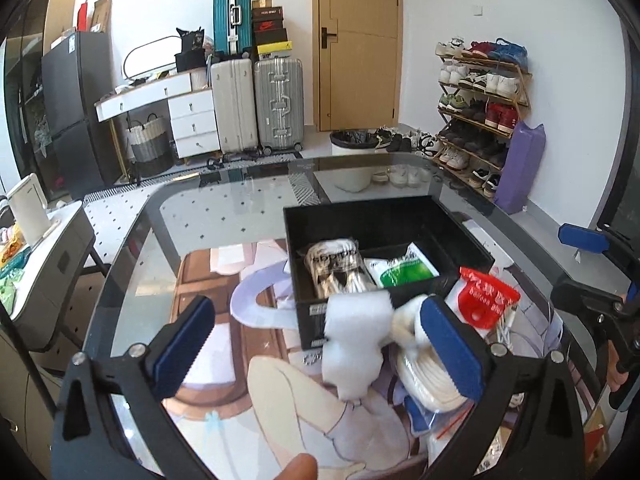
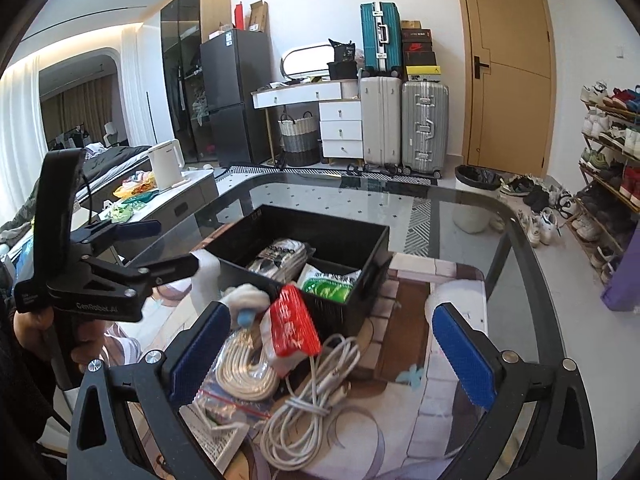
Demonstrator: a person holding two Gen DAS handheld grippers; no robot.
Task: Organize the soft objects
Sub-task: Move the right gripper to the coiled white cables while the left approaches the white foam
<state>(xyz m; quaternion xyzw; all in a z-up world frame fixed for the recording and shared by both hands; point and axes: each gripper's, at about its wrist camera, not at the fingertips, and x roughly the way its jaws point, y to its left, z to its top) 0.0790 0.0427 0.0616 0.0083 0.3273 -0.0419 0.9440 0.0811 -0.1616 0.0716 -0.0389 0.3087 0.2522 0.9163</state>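
Left wrist view: we're holding the left gripper wide open, nothing between the pads. The white foam piece is sitting centre-lower frame, between the pads but closer to the right one, leaning against the front wall of the black bin. Its long axis is running roughly top-to-bottom in frame, so the jaws are already lying across it. Behind the right pad we're seeing a coil of white cord in a clear bag and a red-label packet. The bin is already holding a bagged grey item and a green-white pouch.

Right wrist view: the right gripper is also spread wide, empty. Between its pads, lower centre, we're looking at the loose white cable bundle, the bagged cord and the red packet; the black bin is just beyond, upper centre. The left gripper is showing at frame left, the foam at its tips.

Our read: left is nearer the foam, right is nearer the cables. Foam looks squashy, so close gently.
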